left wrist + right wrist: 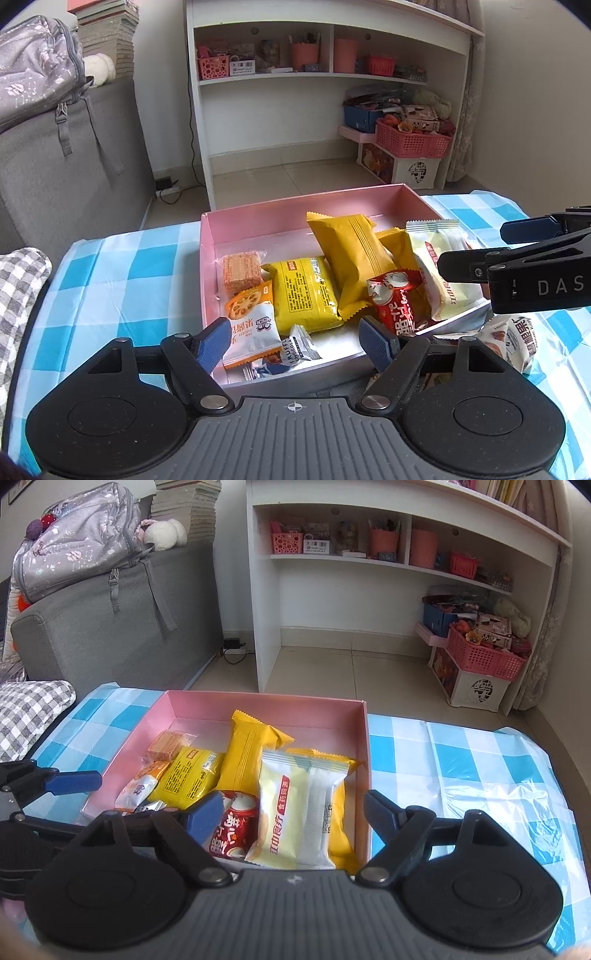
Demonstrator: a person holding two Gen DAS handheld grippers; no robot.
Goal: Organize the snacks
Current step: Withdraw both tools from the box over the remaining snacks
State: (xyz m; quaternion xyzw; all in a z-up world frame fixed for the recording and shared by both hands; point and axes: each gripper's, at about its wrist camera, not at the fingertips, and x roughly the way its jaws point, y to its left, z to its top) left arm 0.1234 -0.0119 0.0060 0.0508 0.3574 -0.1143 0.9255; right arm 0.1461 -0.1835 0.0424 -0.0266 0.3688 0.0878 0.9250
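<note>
On checked cloth (461, 760), cream packet (295, 812) lies lengthwise toward right claw (291, 819).

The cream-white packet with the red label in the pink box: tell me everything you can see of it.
The cream-white packet is a sealed, glossy plastic pillow pack with crimped ends, a red strip of white characters down its front and a silvery panel along one side. It lies at the right end of the pink box, tilted, its far end propped higher. It rests on a yellow packet beneath it and touches the red packet beside it. Neither gripper touches it.
</note>
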